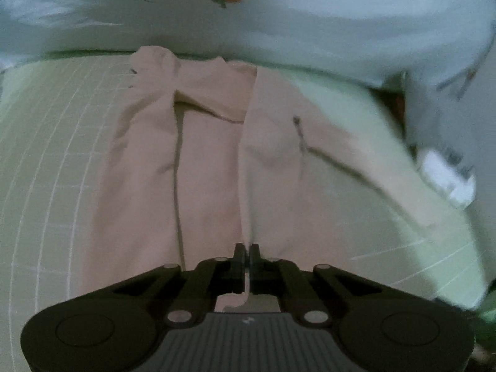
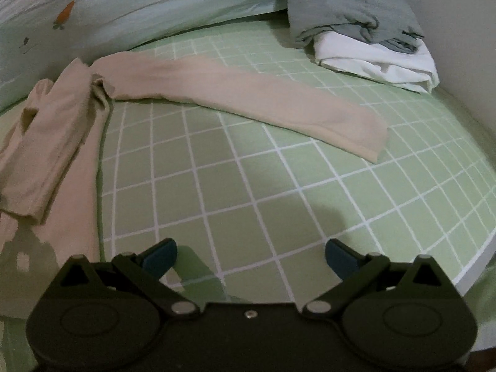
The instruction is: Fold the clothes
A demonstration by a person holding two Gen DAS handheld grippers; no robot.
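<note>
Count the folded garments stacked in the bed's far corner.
2: a grey garment on top and a white garment beneath it, by the wall. More may be hidden underneath.

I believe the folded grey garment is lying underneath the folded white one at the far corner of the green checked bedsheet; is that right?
Not quite: the order is reversed. The right wrist view shows the folded grey garment lying on top of the folded white one, not underneath it. They do sit at the far corner of the green checked bedsheet.
</note>
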